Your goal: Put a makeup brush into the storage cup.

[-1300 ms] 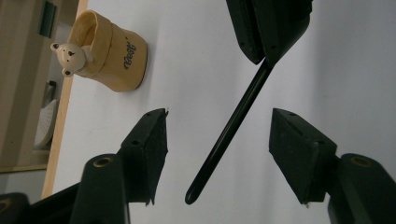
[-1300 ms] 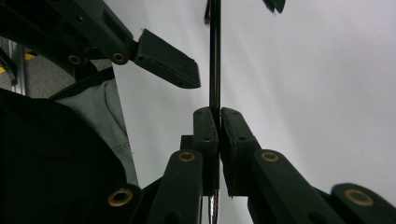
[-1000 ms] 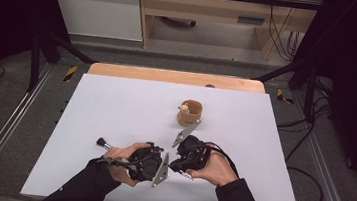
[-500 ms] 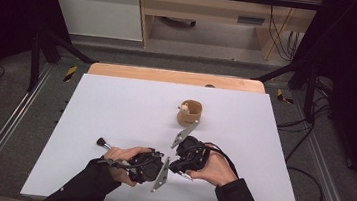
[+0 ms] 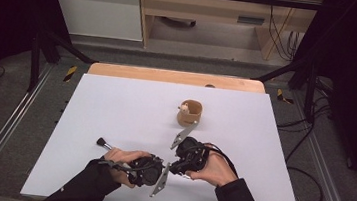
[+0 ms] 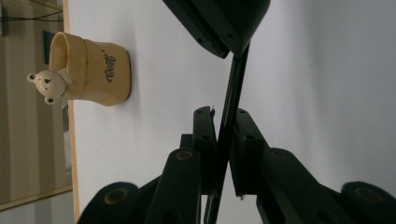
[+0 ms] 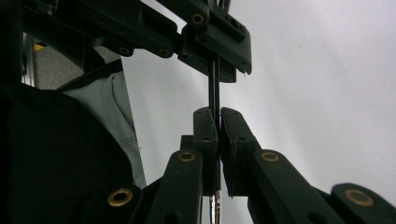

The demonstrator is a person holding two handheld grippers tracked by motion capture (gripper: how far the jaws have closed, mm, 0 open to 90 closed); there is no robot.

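From above, the left gripper [image 5: 163, 169] and the right gripper [image 5: 175, 166] met tip to tip at the near middle of the white table [image 5: 116, 104]. A tan ceramic cup with a small bear figure on its rim [image 5: 190, 114] stood farther off. A small dark-headed brush with a silver collar [image 5: 103, 144] lay just left of the left hand [image 5: 122, 161]. I could not tell whether it belonged to what the grippers held.

In the left gripper view, the jaws had just been closing and now pinched a slim black stick [image 6: 236, 79]. It ran on into the right gripper's pressed-together jaws beyond.

In the right gripper view, its jaws clamped the same stick, a silver metal band [image 7: 212, 205] showing near its base, with the left gripper opposite.

The stick looked light, stiff and smooth. I judged it likely to slip or swivel in a light pinch, so a hold square across the shaft, near the middle or by the band, seemed safest.
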